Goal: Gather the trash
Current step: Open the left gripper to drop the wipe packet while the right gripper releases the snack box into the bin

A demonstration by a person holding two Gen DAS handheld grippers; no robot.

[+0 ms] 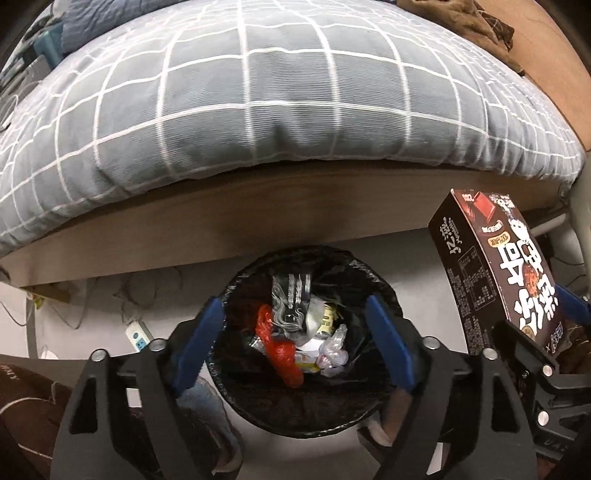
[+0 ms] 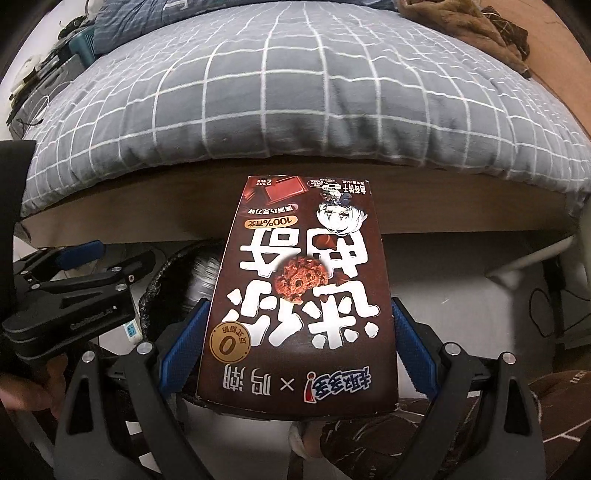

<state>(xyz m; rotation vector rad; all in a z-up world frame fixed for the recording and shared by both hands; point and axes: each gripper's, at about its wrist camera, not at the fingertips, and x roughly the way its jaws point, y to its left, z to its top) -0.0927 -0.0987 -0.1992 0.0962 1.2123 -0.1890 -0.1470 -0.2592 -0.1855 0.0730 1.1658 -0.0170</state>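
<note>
A round bin with a black bag (image 1: 258, 406) stands on the floor by the bed, holding a red wrapper (image 1: 277, 343), clear plastic and other scraps. My left gripper (image 1: 295, 339) hangs open and empty right above the bin. My right gripper (image 2: 299, 347) is shut on a brown cookie box (image 2: 299, 295) with white lettering, gripped by its sides. In the left wrist view the box (image 1: 495, 266) is to the right of the bin, tilted, in the air. In the right wrist view the bin (image 2: 173, 273) shows left of the box, partly hidden behind it.
A bed with a grey checked quilt (image 1: 258, 92) and wooden side rail (image 1: 258, 221) lies just beyond the bin. A white power strip (image 1: 138, 336) and cables lie on the floor at left. Brown slippers (image 2: 546, 398) are near my feet. A brown garment (image 1: 472, 22) lies at the bed's far right.
</note>
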